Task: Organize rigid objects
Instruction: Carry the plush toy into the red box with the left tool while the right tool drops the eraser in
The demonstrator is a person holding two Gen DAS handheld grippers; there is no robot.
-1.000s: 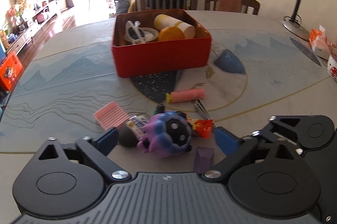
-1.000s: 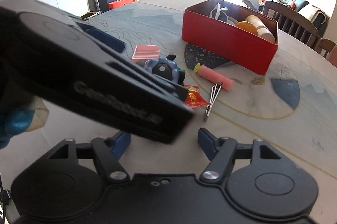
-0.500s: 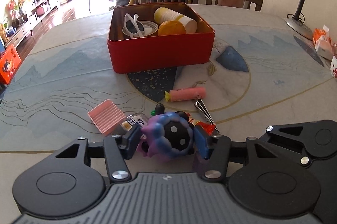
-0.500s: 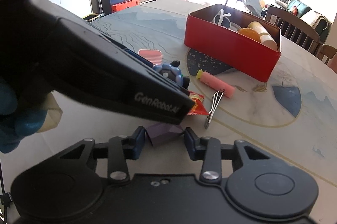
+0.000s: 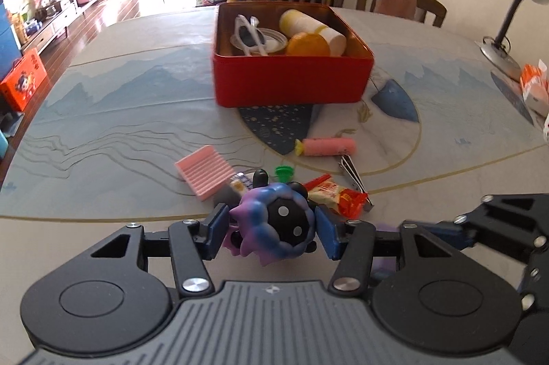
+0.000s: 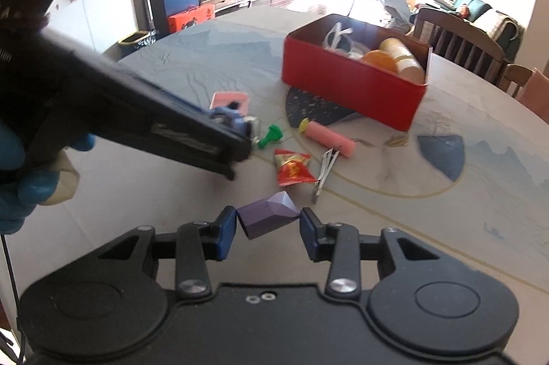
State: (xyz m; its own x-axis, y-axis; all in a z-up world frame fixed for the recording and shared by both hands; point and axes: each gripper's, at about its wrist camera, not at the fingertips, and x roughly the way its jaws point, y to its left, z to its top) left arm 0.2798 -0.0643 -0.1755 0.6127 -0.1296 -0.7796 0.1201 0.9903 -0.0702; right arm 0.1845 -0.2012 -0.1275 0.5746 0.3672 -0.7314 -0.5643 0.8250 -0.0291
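Observation:
My left gripper (image 5: 271, 226) is shut on a purple-blue squishy toy with a black spotted face (image 5: 274, 222) and holds it above the table. My right gripper (image 6: 268, 226) is shut on a purple faceted block (image 6: 266, 218), lifted off the table. The red tin box (image 5: 291, 77) stands at the back centre and holds a yellow-white tube, an orange ball and white sunglasses; it also shows in the right wrist view (image 6: 353, 83).
On the table lie a pink ribbed piece (image 5: 204, 171), a pink cylinder (image 5: 326, 147), a nail clipper (image 5: 353, 178), a red snack packet (image 5: 338, 193) and a green pawn (image 5: 284, 173). A desk lamp (image 5: 507, 18) stands far right. Chairs stand behind the table.
Both grippers closed, the left on the squishy toy and the right on the purple block, then lifted them off the table. The green pawn is now uncovered.

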